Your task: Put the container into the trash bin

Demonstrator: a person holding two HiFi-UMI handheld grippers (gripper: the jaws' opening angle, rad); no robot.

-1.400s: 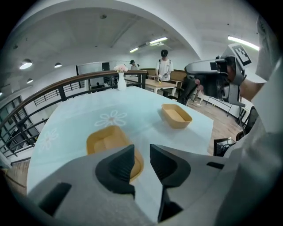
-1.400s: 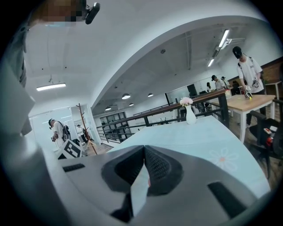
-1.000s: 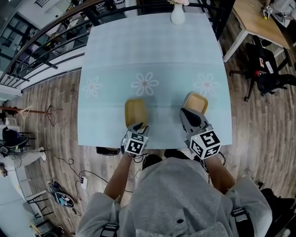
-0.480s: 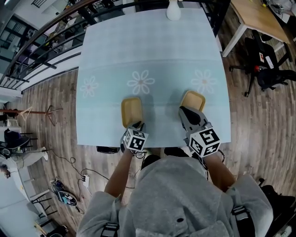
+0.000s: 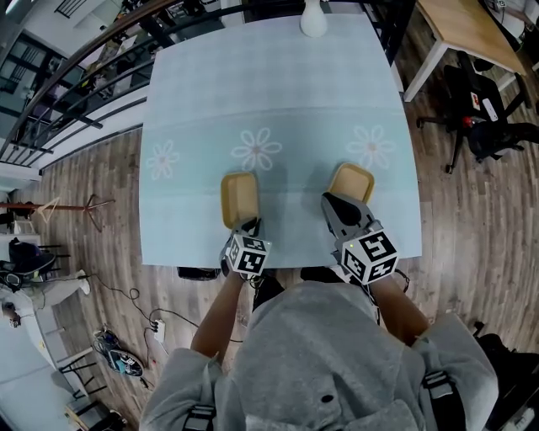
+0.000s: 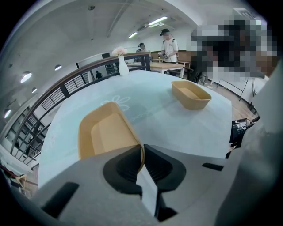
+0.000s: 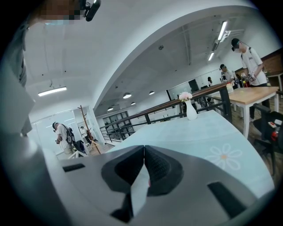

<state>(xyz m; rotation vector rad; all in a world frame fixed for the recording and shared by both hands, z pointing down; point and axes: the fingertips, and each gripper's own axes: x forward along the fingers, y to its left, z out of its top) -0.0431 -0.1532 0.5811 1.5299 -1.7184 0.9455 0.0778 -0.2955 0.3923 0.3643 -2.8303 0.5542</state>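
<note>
Left gripper (image 6: 142, 151): jaws closing, nearly together, with the thin near rim of the left container pinched between the pads; in the head view it (image 5: 250, 226) points steeply down at that rim.
Right gripper (image 7: 143, 149): jaws together at the tips, nothing between them; in the head view it (image 5: 334, 204) hangs just short of the right container, and whether it touches cannot be told.
Left container (image 6: 104, 132): a shallow tan tray, upright on the table, its inside showing only its own bare floor; it (image 5: 239, 199) lies lengthwise away from the person, close to the near edge.
Right container (image 5: 352, 181): the same kind of tan tray, turned slightly, its inside likewise bare (image 6: 191, 95); well apart from the left one, near the table's right edge.
Table (image 5: 278, 84): pale blue cloth with flower prints (image 5: 257, 149) just beyond the trays; open cloth runs from there to a white vase (image 5: 313, 18) at the far edge.
Edges: both trays sit in the near strip, the cloth's edge just behind the grippers.
Room around: wood floor on all sides; a railing (image 5: 84, 67) along the left, an office chair (image 5: 488, 139) and a wooden desk (image 5: 467, 34) off to the right.
</note>
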